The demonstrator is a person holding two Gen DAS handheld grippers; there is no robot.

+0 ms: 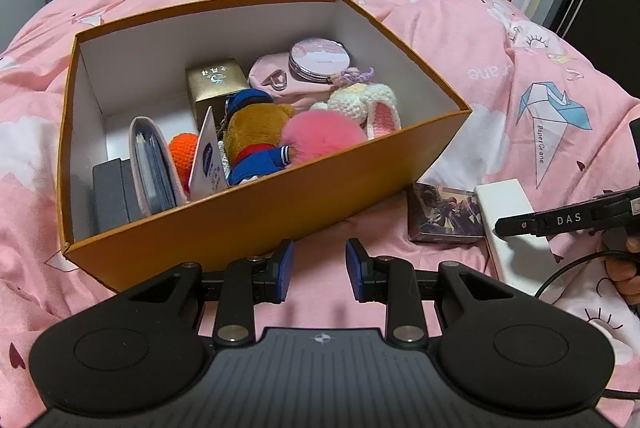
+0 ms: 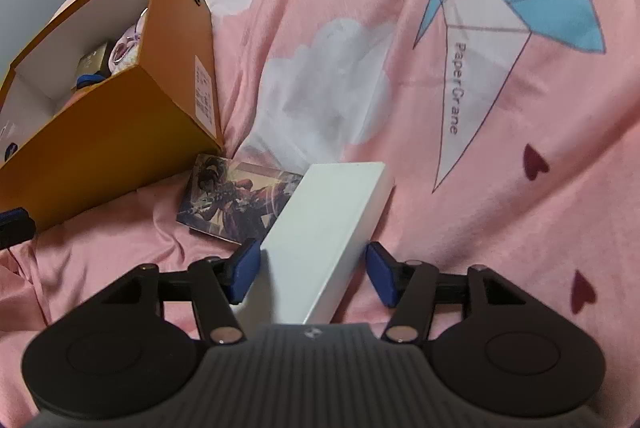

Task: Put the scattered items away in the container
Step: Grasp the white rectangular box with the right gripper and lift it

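**Now: the white box is next**

Nearest, the right gripper [image 2: 312, 270] straddles the white box [image 2: 326, 240], jaws spread, pads not clearly pressing. The left gripper [image 1: 319, 270] hangs part-open, empty. The picture-printed box [image 2: 236, 206] lies beside the white box; beyond it stands the orange container [image 1: 280, 204]. Next, likely: close, lift, carry over.

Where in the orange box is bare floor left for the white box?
In the orange box, bare floor shows only at the back left, between the wall, the gold box and the grey case. The right half is crowded with plush toys.
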